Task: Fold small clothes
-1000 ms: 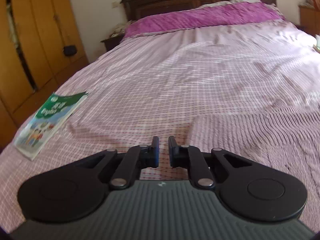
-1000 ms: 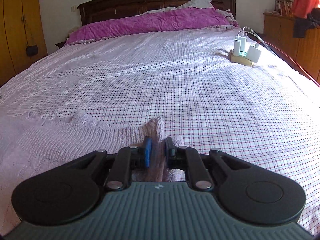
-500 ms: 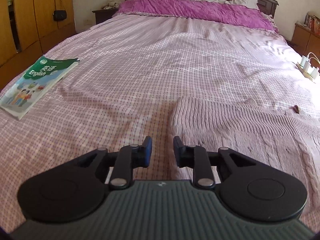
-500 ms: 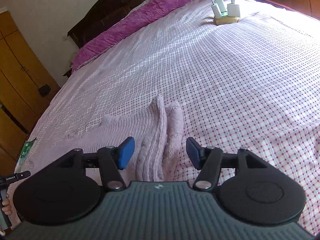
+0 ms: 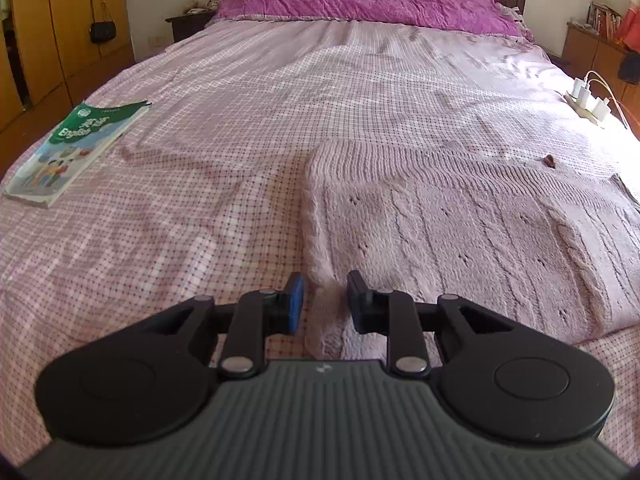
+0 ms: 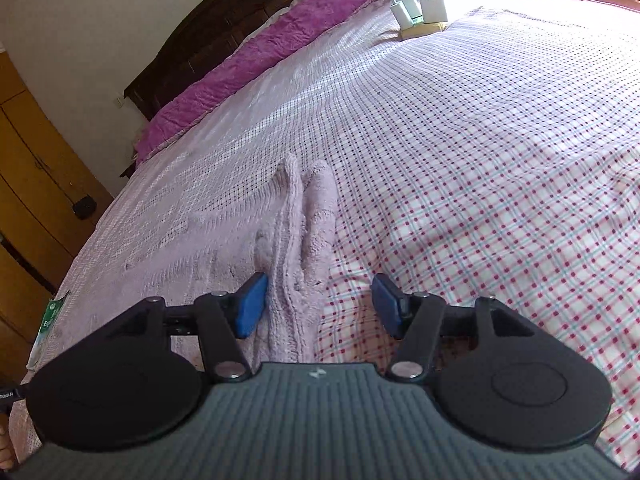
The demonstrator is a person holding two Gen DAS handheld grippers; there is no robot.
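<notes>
You hold a two-finger gripper in each hand over a bed (image 5: pixel 360 92) covered in a pink checked sheet. A pale pink knitted garment (image 5: pixel 460 236) lies spread flat near the foot of the bed, in front of both cameras.

Your left gripper (image 5: pixel 323 300) has its jaws a little apart, straddling the garment's left edge without pinching it. Your right gripper (image 6: pixel 319 304) has its jaws wide apart. The bunched right edge (image 6: pixel 304 232) of the knit, stacked in several layers, sits between them, close against the left pad.

This looks like the moment before a fresh grasp for the next fold. To do it well, lower each gripper until the whole thickness of the edge sits deep between the pads, then close. Take only the knit, not the sheet beneath, which is close in colour and easy to catch. Lift both sides together and evenly so the soft fabric does not stretch or skew.

A green textbook (image 5: pixel 76 152) lies well to the left, and a power strip with white chargers (image 6: pixel 420 10) lies farther up on the right.

The garment's near hem is hidden beneath both gripper bodies. Its full shape, and whether it has sleeves, cannot be made out. A small dark speck (image 5: pixel 550 160) beside the knit is too small to identify.
</notes>
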